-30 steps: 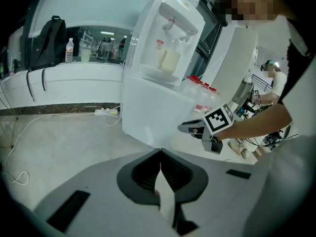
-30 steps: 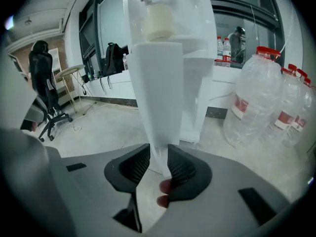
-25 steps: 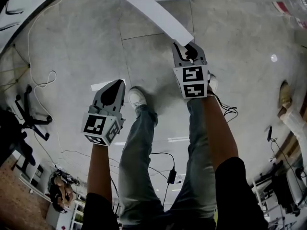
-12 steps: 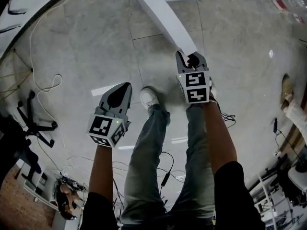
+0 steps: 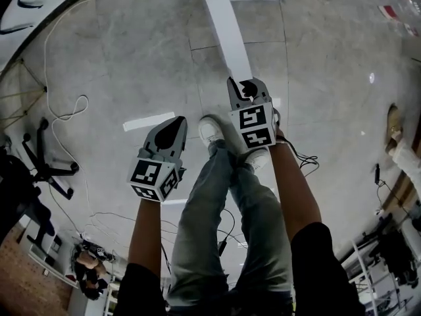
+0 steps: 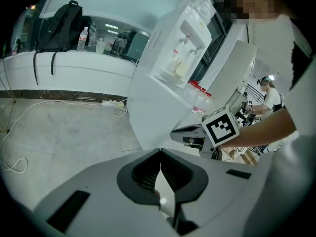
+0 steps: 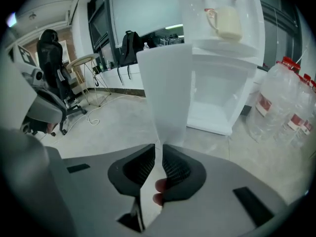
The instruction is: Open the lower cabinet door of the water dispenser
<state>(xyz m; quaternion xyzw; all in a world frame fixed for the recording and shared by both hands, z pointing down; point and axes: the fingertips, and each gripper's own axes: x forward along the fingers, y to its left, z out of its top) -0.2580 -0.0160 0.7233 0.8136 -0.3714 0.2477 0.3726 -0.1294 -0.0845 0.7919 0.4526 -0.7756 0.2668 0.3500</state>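
Grip matters most here. The right gripper (image 7: 161, 147) has the free edge of the lower cabinet door (image 7: 168, 88) between its jaws. They have just been closing and now stand narrow, pinched on the thin white panel. The door stands swung well out from the water dispenser (image 7: 217, 53), edge-on to this gripper, and the cabinet (image 7: 217, 102) behind it shows a bare white interior. In the head view the panel runs as a long white strip from the top of the picture down to the gripper's tips. The left gripper (image 6: 160, 154) hangs beside the person's legs, jaws together with nothing in them, well apart from the door.

Judging from this, the door looks mostly open, and the step in hand is drawing it through the last of its swing. To do that well, the pull should follow the arc of the hinge and not a straight line, so that the panel neither twists nor slides out of the pads. The hold looks shallow, at the very edge, so a slow, even pull suits it better than a tug. The wrist should turn with the door so that the jaws sit square on the panel. The person's shoe (image 5: 212, 129) appears just beside the right gripper in the head view, so the feet probably need to step clear of the door's path. The mug (image 7: 226, 22) on the dispenser's tray is a reason not to jolt the dispenser.
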